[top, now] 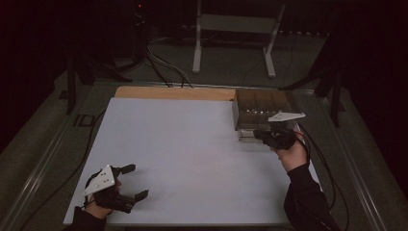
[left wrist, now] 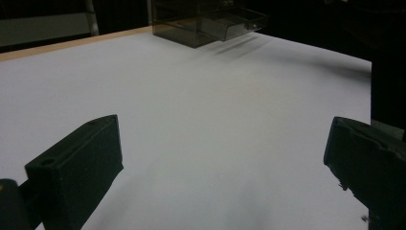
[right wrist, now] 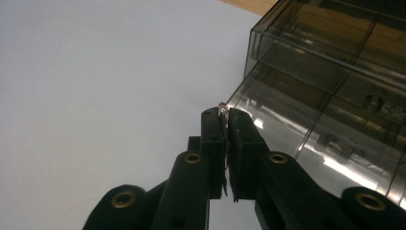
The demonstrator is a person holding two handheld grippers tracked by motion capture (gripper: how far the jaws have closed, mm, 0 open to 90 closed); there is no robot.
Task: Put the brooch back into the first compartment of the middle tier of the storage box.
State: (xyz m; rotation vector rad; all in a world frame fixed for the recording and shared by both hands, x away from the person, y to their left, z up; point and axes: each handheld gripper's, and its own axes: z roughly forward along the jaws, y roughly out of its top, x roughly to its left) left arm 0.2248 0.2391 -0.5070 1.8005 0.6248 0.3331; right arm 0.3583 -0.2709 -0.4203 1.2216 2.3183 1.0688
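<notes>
A smoky see-through drawer box (top: 262, 108) stands at the table's back right; in the left gripper view the drawer box (left wrist: 201, 19) has a low drawer (left wrist: 242, 24) pulled out. My right gripper (top: 259, 135) hovers at that drawer's front. Seen close, the right gripper (right wrist: 225, 113) is shut, pinching a small shiny metal piece (right wrist: 222, 108) at its tips, just beside the box wall (right wrist: 306, 96). My left gripper (top: 136, 181) rests low at the front left, open, with nothing between its jaws; the left gripper (left wrist: 225, 129) looks across bare white surface.
The white table top (top: 192, 154) spreads between the two hands, with a wooden strip (top: 173, 93) along its far edge. Cables (top: 163, 67) and a white stand (top: 235, 29) lie on the floor beyond. A black cable (top: 327, 168) trails from the right hand.
</notes>
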